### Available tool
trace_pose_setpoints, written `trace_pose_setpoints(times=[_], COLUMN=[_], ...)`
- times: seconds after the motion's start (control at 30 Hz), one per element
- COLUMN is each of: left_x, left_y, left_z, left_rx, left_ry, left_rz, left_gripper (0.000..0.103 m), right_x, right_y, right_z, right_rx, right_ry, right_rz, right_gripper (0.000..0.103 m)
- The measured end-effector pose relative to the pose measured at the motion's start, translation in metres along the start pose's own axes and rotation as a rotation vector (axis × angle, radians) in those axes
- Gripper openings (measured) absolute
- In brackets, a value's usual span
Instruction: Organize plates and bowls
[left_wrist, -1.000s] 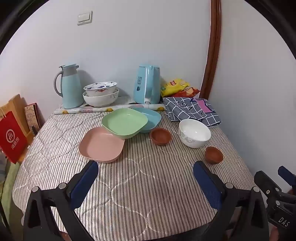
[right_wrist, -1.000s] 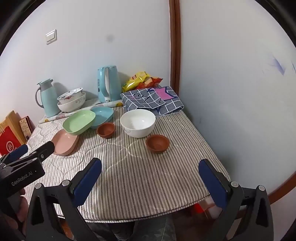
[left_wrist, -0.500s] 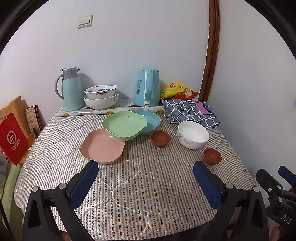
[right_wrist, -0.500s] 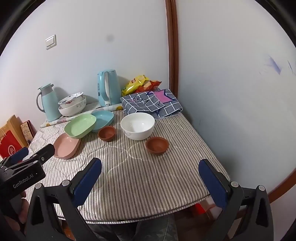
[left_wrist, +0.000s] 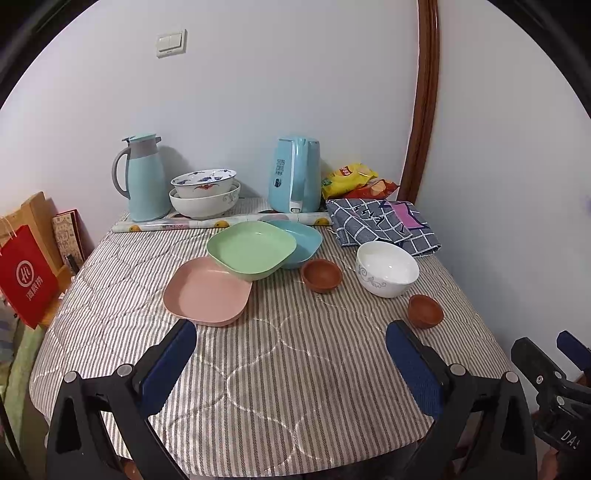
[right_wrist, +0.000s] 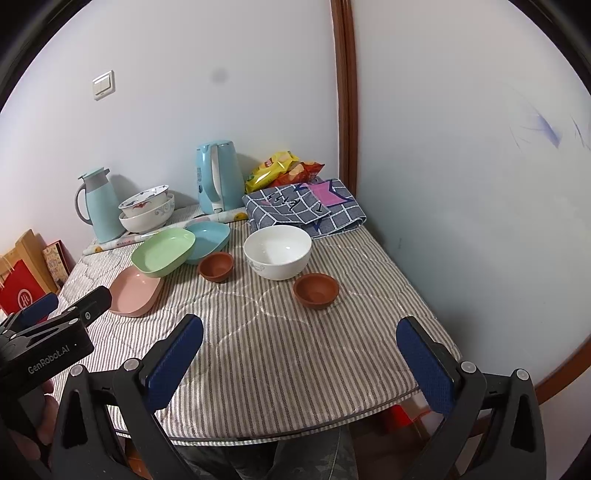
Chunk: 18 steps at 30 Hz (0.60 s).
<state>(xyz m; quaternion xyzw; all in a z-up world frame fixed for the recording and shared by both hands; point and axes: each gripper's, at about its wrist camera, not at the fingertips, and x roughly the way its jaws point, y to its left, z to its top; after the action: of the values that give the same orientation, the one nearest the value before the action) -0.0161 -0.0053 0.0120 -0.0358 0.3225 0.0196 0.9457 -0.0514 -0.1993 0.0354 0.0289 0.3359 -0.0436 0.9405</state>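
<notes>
On the striped table (left_wrist: 288, 373) lie a pink plate (left_wrist: 207, 291), a green plate (left_wrist: 251, 249) leaning on it and on a blue plate (left_wrist: 303, 238), two small brown bowls (left_wrist: 321, 275) (left_wrist: 424, 310) and a white bowl (left_wrist: 386, 267). They also show in the right wrist view: pink plate (right_wrist: 135, 291), green plate (right_wrist: 162, 251), white bowl (right_wrist: 277, 256), brown bowl (right_wrist: 316, 290). My left gripper (left_wrist: 291, 354) is open and empty above the table's near edge. My right gripper (right_wrist: 299, 350) is open and empty, near the front right.
At the back stand a blue thermos (left_wrist: 142, 177), two stacked patterned bowls (left_wrist: 205, 192), a blue kettle (left_wrist: 295, 179), snack bags (left_wrist: 351, 181) and a folded checked cloth (left_wrist: 380, 225). Walls close the back and right. A red bag (left_wrist: 26, 280) stands left of the table.
Both grippers have drawn back and risen slightly, so the table looks a little farther away. Nothing on the table has moved. Both jaws stay open.
</notes>
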Motion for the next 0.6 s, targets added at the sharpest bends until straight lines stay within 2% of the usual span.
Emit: trace_pose_setpoints(times=[0.6], left_x=[-0.0018], left_y=[-0.0025], left_z=[-0.0006], left_rx=[0.001], left_ry=[-0.004], left_rz=[-0.001], left_gripper=[0.103], right_x=[-0.0014], right_y=[-0.0006], right_z=[-0.0027], right_rx=[0.0], right_ry=[-0.005], right_rz=[0.008], right_gripper=[0.103])
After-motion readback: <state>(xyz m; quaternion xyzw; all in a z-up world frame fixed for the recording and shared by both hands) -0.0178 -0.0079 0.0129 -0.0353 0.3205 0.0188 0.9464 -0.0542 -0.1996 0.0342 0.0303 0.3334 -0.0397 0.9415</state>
